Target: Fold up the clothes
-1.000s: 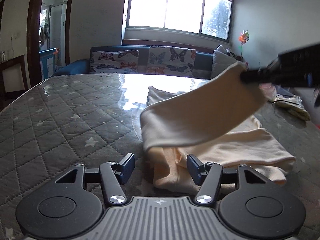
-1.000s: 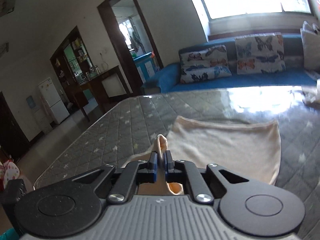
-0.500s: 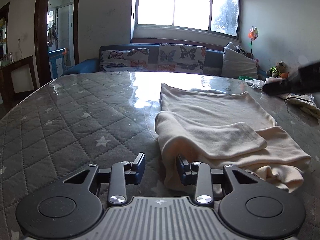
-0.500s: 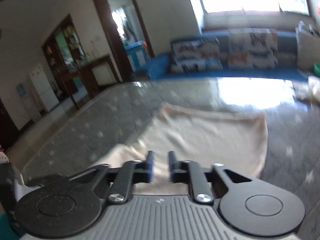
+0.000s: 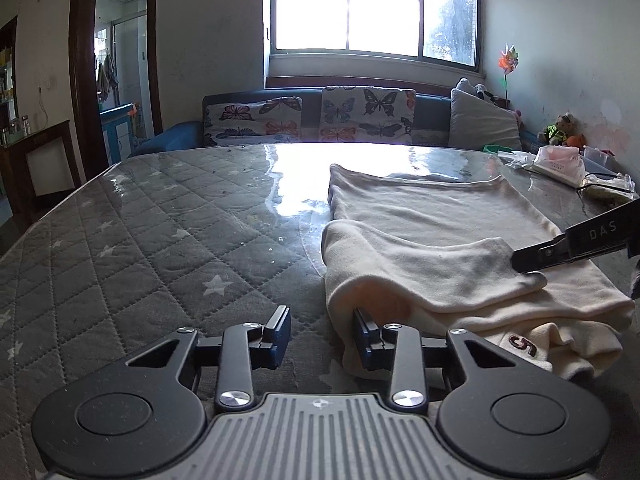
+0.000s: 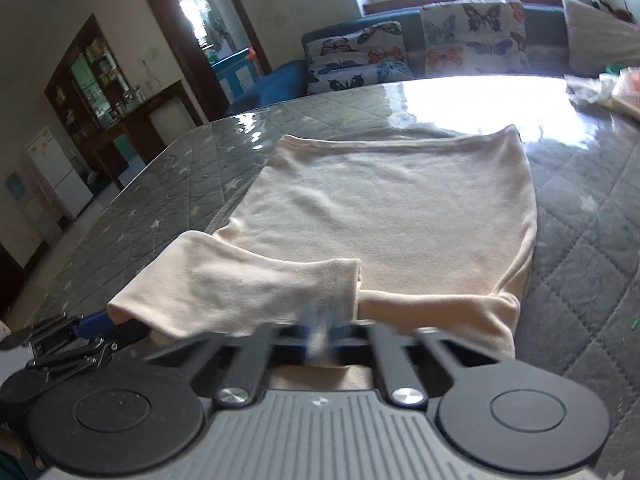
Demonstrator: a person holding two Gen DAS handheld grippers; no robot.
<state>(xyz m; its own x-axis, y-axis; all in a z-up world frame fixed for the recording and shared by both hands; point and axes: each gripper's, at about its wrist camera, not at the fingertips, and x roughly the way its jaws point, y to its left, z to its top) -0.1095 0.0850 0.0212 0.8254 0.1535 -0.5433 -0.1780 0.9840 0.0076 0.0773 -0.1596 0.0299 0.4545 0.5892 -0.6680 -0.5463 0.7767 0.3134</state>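
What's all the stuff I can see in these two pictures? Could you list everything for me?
cream knit garment: one, cream, partly folded, on the mattress's right half, sleeve laid across it
grey quilted mattress with white stars: one, grey, fills the foreground
blue sofa: one, blue, behind the mattress under the window
butterfly-print cushions: two, pale with coloured butterflies, on the sofa
plain grey pillow: one, grey, sofa's right end
colourful pinwheel: one, by the window's right edge
white fridge: one, far left
left hand-held gripper: black, part open, right finger against the garment's fold
right hand-held gripper: black, shut, blurred, at the sleeve's end
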